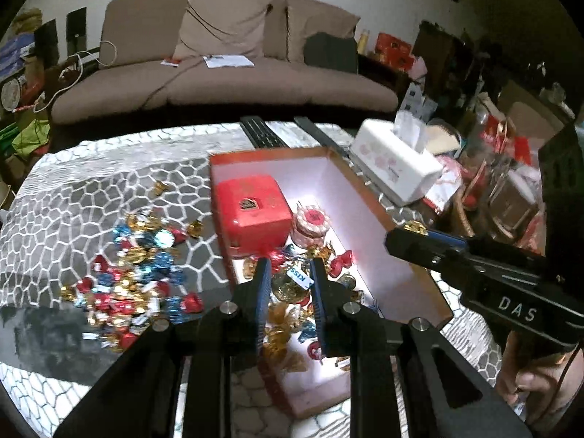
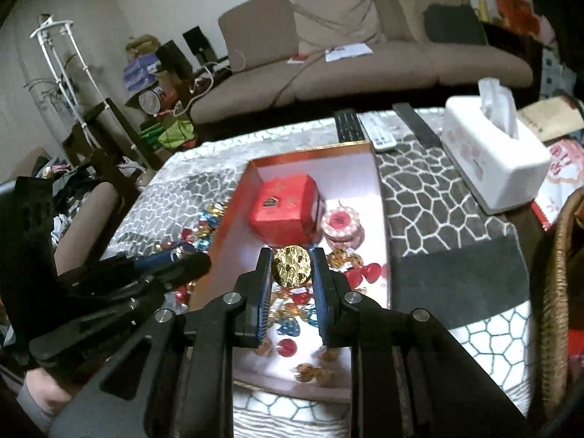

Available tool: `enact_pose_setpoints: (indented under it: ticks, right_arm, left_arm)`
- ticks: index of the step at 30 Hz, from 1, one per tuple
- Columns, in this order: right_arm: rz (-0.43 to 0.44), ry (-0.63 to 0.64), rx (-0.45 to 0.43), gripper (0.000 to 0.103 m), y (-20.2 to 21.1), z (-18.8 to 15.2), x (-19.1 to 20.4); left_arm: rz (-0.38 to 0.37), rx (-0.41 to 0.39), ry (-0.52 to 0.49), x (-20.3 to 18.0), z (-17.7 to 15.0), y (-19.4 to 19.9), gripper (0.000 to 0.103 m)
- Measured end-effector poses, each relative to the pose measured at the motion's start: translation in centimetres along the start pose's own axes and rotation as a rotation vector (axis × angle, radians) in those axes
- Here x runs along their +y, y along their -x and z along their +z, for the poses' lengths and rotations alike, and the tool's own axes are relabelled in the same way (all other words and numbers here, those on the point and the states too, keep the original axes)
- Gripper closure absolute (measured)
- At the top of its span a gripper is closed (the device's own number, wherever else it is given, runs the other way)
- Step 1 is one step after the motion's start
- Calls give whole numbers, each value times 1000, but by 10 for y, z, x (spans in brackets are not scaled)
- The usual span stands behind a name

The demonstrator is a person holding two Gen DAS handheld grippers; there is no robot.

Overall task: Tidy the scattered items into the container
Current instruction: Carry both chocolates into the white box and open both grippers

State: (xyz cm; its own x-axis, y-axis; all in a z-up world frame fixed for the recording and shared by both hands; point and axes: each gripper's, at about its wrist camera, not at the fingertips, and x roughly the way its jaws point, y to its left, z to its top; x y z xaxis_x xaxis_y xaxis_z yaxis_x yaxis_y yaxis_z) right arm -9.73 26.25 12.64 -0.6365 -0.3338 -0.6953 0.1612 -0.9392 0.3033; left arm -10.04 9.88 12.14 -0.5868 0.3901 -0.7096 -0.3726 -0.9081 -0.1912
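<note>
Your right gripper [image 2: 291,268] hangs over the open red-rimmed box [image 2: 379,197], its 2 jaws pinching a round gold-foil chocolate coin [image 2: 292,266] by its edges. The coin sits directly above the white floor of the box, in front of a red cube-shaped tin [image 2: 284,206] and a small pink round jar [image 2: 341,224] that stand inside. Wrapped sweets in red, gold and blue already lie on the box floor below the jaws.

Your left gripper [image 1: 288,281] also hovers over the near part of the box — its jaws are spread, with nothing visibly between the pads; a small blue-and-white "KISS" wrapper [image 1: 300,276] shows in the gap but appears to lie in the box below.

The rest of the work sits left of the box: a heap of scattered candies [image 1: 131,281] on the grey patterned tablecloth [image 1: 73,197], well outside the rim.

You appear to be at the drop step. The next move likely calls for parting the right jaws so the coin falls clear of the tin, then sending the empty left gripper to the heap for another sweet.
</note>
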Motion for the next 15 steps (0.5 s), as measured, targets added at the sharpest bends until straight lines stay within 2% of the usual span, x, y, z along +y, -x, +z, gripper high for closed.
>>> enact_pose_setpoints:
  ticks: [10, 15]
  right_arm:
    - [-2, 6, 71, 83, -42, 5, -21]
    - [20, -24, 87, 81, -53, 5, -29]
  left_arm:
    - [31, 67, -26, -10, 5, -38, 81]
    - [33, 72, -23, -11, 8, -43, 81]
